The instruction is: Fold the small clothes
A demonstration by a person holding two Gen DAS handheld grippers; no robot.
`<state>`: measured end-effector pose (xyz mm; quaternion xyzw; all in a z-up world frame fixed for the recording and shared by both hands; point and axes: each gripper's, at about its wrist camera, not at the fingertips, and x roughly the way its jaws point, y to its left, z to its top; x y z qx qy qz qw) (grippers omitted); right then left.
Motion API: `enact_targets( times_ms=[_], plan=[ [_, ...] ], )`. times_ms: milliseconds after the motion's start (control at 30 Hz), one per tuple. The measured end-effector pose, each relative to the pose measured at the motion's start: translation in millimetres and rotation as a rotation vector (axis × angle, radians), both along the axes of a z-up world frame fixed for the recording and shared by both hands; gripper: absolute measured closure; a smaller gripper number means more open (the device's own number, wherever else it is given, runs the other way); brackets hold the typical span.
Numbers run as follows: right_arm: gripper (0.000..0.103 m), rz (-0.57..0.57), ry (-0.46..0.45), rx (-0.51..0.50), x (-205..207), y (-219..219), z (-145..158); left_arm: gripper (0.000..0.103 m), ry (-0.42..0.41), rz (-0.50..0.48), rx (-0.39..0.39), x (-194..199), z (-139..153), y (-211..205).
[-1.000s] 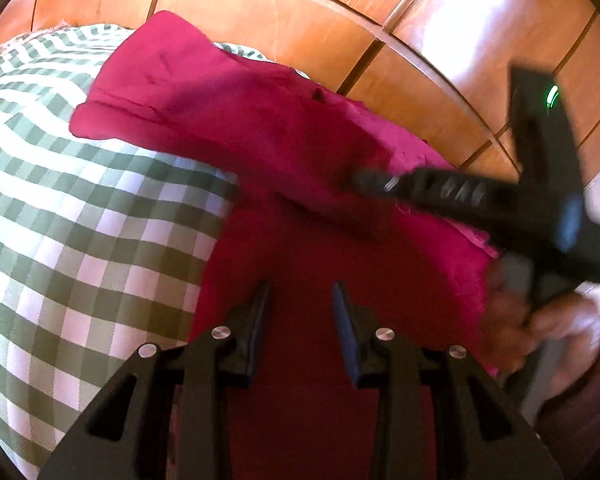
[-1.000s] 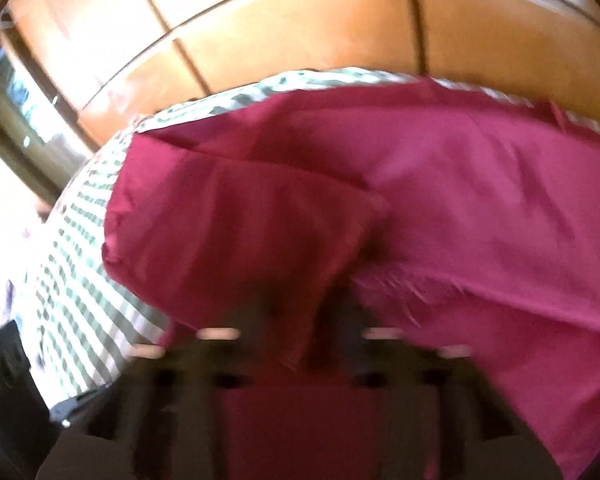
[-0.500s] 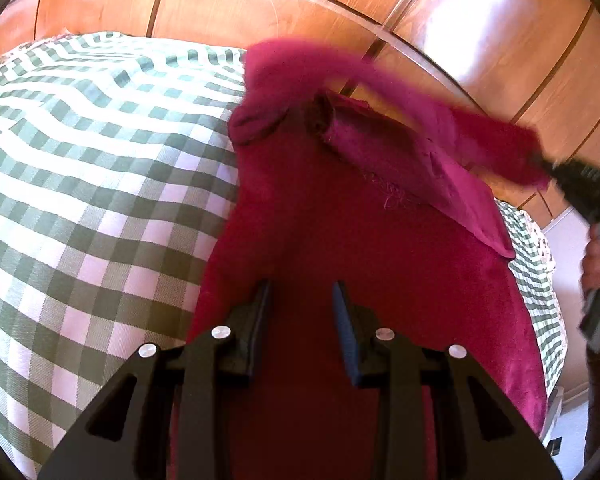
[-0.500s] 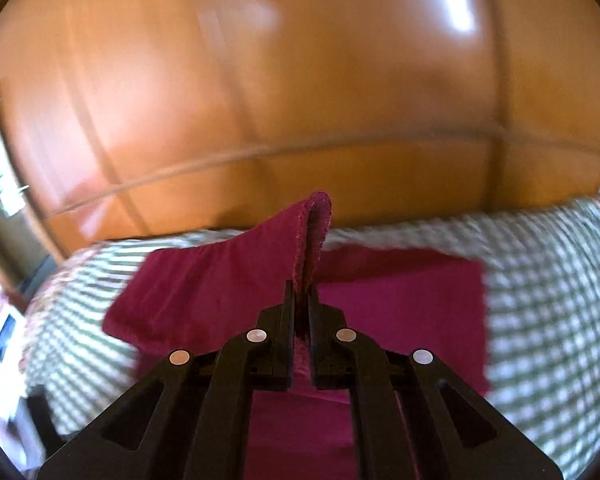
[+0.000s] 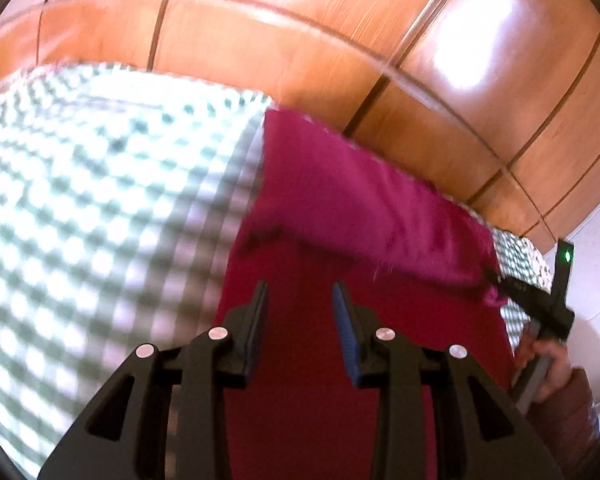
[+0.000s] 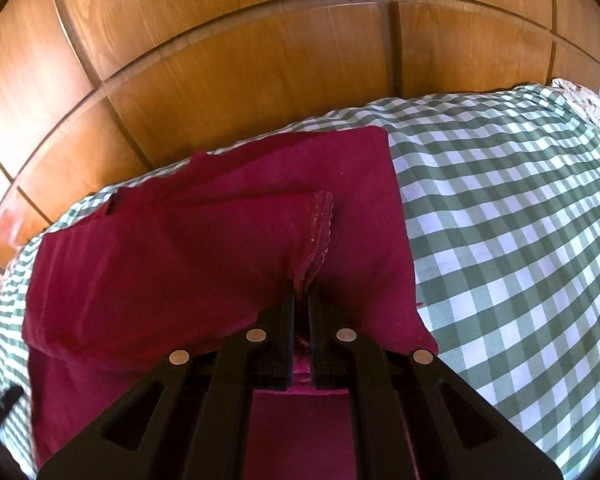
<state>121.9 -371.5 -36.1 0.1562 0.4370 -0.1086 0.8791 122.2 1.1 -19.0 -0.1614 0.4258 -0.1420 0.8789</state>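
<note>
A magenta cloth (image 6: pixel 204 248) lies on a green and white checked bedsheet (image 6: pixel 520 220). My right gripper (image 6: pixel 301 294) is shut on the cloth's stitched edge (image 6: pixel 320 224) and holds a folded flap over the lower layer. In the left wrist view the same cloth (image 5: pixel 352 208) lies ahead, with the flap stretched to the right gripper (image 5: pixel 500 280) at the right. My left gripper (image 5: pixel 300 296) is open and empty, low over the cloth's near part.
A wooden panelled wardrobe (image 6: pixel 260 60) stands right behind the bed. The checked sheet (image 5: pixel 100 200) stretches to the left in the left wrist view. The person's hand (image 5: pixel 548 364) holds the right gripper's handle. A patterned pillow (image 6: pixel 592 108) lies at the far right.
My right gripper has carried the cloth's edge across to the right and lowered it, so the flap now lies folded over the cloth. My left gripper stays open over the near part.
</note>
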Motion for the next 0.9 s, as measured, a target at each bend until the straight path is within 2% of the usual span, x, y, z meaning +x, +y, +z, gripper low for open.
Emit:
enact_targets(
  times_ms=[100, 133, 167, 300, 367, 433, 500, 533, 600, 633, 700, 800, 900],
  plan=[
    [0.095, 0.021, 0.012, 0.006, -1.7, -2.3, 7.5, 0.072, -0.041, -0.023, 0.017, 22.9, 12.5, -14.3],
    [0.087, 0.013, 0.008, 0.0, -3.0, -1.8, 12.4, 0.071, -0.051, -0.032, 0.025, 28.4, 14.4, -19.1],
    [0.083, 0.002, -0.006, -0.016, -5.8, -2.9, 18.1, 0.071, -0.061, -0.042, 0.035, 34.5, 15.8, -24.5],
    [0.083, 0.042, -0.07, -0.049, -15.7, 9.8, 40.4, 0.071, -0.075, -0.07, 0.063, 59.2, 12.7, -46.6],
    [0.083, 0.089, -0.08, -0.063, -11.9, 23.2, 44.0, 0.069, -0.034, -0.079, 0.066, 70.4, -1.1, -54.4],
    [0.083, 0.131, -0.064, -0.078, -3.5, 36.6, 36.9, 0.069, 0.015, -0.063, 0.101, 76.5, -16.2, -57.8],
    [0.078, 0.132, 0.002, -0.114, 8.7, 43.6, 15.5, 0.069, 0.039, -0.066, 0.127, 77.5, -33.8, -57.9],
    [0.074, 0.118, 0.037, -0.134, 13.1, 43.7, 0.2, 0.069, 0.028, -0.066, 0.118, 74.4, -33.9, -55.8],
    [0.074, 0.113, -0.034, -0.141, 6.5, 43.4, -7.2, 0.068, 0.02, -0.059, 0.064, 68.3, -25.1, -45.5],
    [0.074, 0.111, -0.044, -0.129, 4.7, 42.0, -6.6, 0.061, 0.004, -0.049, 0.035, 66.4, -19.3, -37.7],
    [0.074, 0.108, -0.057, -0.096, 2.6, 37.4, -6.4, 0.055, -0.017, -0.014, -0.005, 69.9, -11.7, -19.9],
    [0.074, 0.107, -0.068, -0.09, -1.6, 37.0, -7.4, 0.052, 0.026, 0.063, -0.056, 93.4, -12.9, 5.6],
    [0.074, 0.107, -0.069, -0.102, -2.3, 39.5, -7.4, 0.051, 0.099, 0.075, -0.126, 122.7, -24.2, 17.5]
  ],
)
